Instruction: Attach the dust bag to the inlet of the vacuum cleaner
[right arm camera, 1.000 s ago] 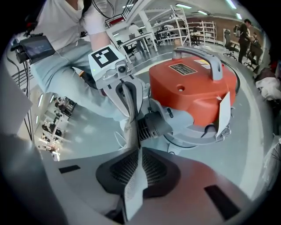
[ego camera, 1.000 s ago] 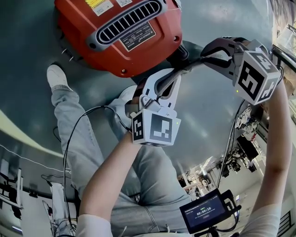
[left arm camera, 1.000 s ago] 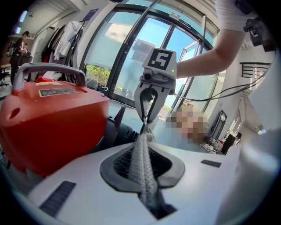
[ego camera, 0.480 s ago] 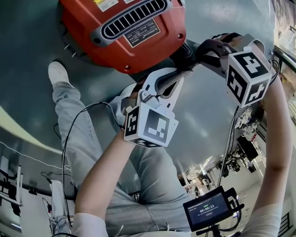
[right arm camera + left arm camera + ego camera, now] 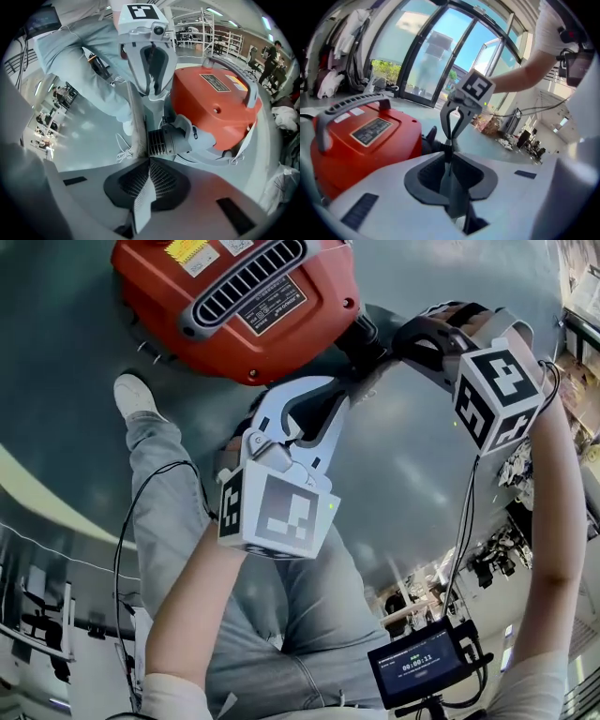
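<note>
The red vacuum cleaner [image 5: 253, 306] stands on the floor at the top of the head view. Its ribbed inlet collar [image 5: 161, 140] sticks out of the grey housing just past my right gripper [image 5: 150, 161]. That gripper is shut on the edge of the grey dust bag [image 5: 138, 136], a thin textured sheet that runs up to my left gripper [image 5: 150, 91]. In the left gripper view, my left gripper [image 5: 449, 161] is shut on the same grey sheet [image 5: 452, 192], and the right gripper [image 5: 450, 143] points down right in front of it. From above, the left gripper [image 5: 328, 397] sits just below the right gripper [image 5: 380, 357].
The person's legs in jeans and a white shoe [image 5: 136, 395] are beside the vacuum. A thin cable [image 5: 141, 521] loops over the legs. A small screen on a stand [image 5: 422, 667] is at the lower right. The vacuum's grey carry handle [image 5: 234, 70] arches over its top.
My left gripper has drawn back from the vacuum, down and left in the head view, and turned a little. The right gripper has edged left toward the inlet.
</note>
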`<state>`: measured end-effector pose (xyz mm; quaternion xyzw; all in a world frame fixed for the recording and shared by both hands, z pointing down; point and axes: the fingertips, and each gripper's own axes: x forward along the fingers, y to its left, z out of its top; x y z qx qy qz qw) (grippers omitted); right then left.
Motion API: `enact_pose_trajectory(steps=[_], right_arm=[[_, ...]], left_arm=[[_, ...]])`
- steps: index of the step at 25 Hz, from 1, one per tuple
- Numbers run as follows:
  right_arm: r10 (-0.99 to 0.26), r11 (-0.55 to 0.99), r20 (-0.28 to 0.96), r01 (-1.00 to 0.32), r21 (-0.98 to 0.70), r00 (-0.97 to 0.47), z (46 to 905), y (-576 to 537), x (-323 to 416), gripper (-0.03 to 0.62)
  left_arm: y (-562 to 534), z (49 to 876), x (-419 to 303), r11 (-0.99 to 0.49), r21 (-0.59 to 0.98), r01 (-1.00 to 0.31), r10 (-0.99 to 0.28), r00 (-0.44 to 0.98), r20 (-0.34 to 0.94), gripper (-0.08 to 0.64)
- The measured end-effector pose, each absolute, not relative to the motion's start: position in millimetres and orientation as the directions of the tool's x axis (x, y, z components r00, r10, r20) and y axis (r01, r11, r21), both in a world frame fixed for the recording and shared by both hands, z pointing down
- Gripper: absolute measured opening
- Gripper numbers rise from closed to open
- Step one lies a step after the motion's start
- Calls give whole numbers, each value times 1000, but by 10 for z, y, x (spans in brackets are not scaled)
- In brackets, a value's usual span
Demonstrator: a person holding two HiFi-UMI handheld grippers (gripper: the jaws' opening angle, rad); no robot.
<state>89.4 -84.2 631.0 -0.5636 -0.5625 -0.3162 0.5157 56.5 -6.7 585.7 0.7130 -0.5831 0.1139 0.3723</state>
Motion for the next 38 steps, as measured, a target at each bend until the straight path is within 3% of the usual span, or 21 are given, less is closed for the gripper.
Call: enact_pose_trajectory(steps=[6, 11, 18, 24, 28, 33, 38], right_arm=[[299, 191, 941, 956, -221, 158, 6200, -864, 872, 15], [317, 249, 941, 946, -206, 121, 6194, -884, 866, 15], [256, 192, 961, 969, -156, 104, 6140, -854, 896, 15], [242, 206, 970, 977, -51, -1, 5992, -755, 810, 15], [191, 279, 981, 958, -61, 6, 6120, -841, 858, 15], [140, 254, 990, 965, -58, 23, 6188, -887, 818, 15], [89, 194, 996, 981, -2, -16, 6077, -745, 713, 16]], left_arm=[[-315, 6059, 716, -116, 323, -939, -669, 314, 674, 40], [-272, 6046, 825, -158, 363, -918, -637, 376, 673, 41], [-448, 6234, 904, -173, 344, -923, -614, 374, 695, 32], [-356, 6210, 861, -75, 222, -972, -645, 218, 732, 25], [-400, 6167, 837, -81, 142, -987, -629, 161, 760, 25], [-447, 6278, 819, -53, 247, -967, -622, 225, 750, 25], [-306, 6256, 816, 22, 238, -971, -603, 177, 777, 21]])
